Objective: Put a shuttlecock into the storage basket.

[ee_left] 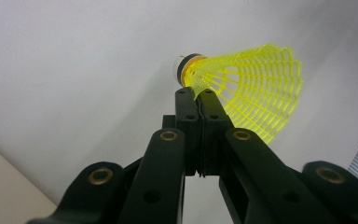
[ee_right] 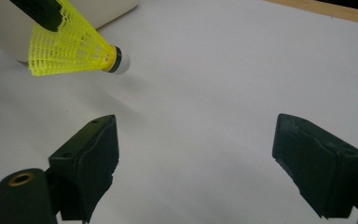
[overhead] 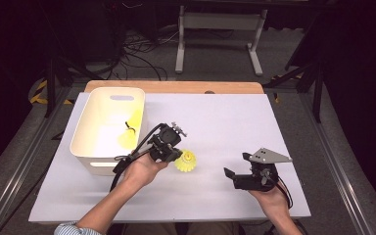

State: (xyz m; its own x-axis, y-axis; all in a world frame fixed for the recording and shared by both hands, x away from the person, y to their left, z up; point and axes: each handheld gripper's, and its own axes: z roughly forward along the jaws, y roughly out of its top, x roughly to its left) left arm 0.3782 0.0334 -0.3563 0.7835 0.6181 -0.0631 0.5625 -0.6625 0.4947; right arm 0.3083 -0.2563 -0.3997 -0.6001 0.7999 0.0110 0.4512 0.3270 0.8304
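Shuttlecock [overhead: 186, 161], yellow plastic skirt with a white cork tip, pinched at the skirt near the cork by the left gripper [overhead: 172, 155], jaws clamped tight on the mesh in the left gripper view [ee_left: 242, 93]. Off to the left on the table, a white plastic bin [overhead: 85, 132] with a second yellow shuttlecock [overhead: 127, 138] already lying inside, just beside the left hand [overhead: 139, 169]. Held above the pale table sheet [overhead: 225, 122], close to the bin's right wall. Long axis roughly level: cork pointing toward the middle of the table in the right gripper view [ee_right: 74, 53], skirt flaring back toward the bin. Probably headed over that near wall and into the bin, so a short carry leftward, skirt end leading. Further right, well apart from the shuttlecock, the right gripper [overhead: 235, 172], jaws spread wide with nothing between them, only bare sheet. Left gripper plainly the nearer one, and the only one engaged.
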